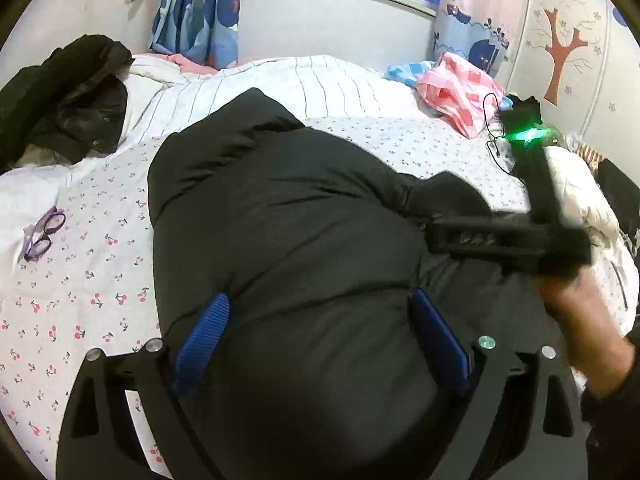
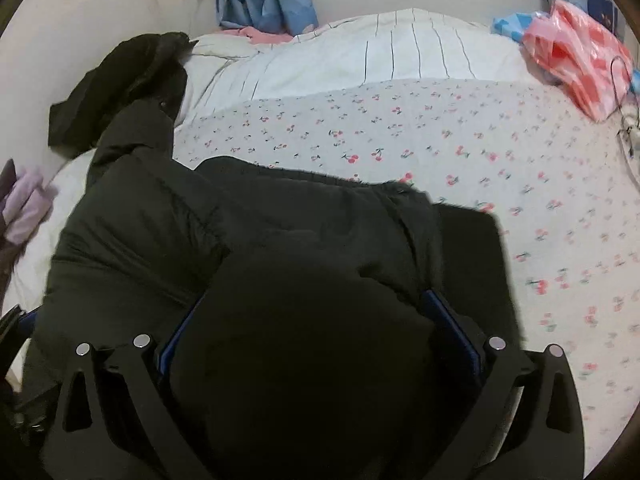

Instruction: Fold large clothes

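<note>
A black puffer jacket (image 1: 288, 240) lies bunched on a bed (image 1: 100, 264) covered by a cherry-print sheet, filling the middle of both wrist views. The left tool (image 1: 320, 340) sits with its blue pads (image 1: 204, 336) spread wide, the padded fabric bulging up between them and touching both; whether they truly pinch it cannot be told. The right tool (image 2: 316, 328) is likewise spread, its blue pads (image 2: 452, 328) almost buried under a dark mound of jacket, so its grip too is unclear. In the left view the right tool's body crosses the jacket's right side, blurred, with a green light glowing, held by a hand (image 1: 580, 320) whose sleeve is cut off at the frame edge. The jacket's near end is hidden beneath both tools, and its seams and sleeve are hard to separate in the dark cloth.

Left of the jacket, purple eyeglasses (image 1: 42, 234) rest on the sheet. Beyond the jacket, a striped white quilt (image 1: 304, 80) lies toward the window; a second black garment (image 1: 68, 96) is heaped to the jacket's far left. To the jacket's far right sits a pink checked plastic bag (image 1: 460, 92), with a thin black cord (image 1: 494, 132) beside it. Blue patterned curtains (image 1: 200, 8) hang behind the quilt. A tree decal (image 1: 560, 48) marks the wall right of the bag. No readable writing or brand shows.
</note>
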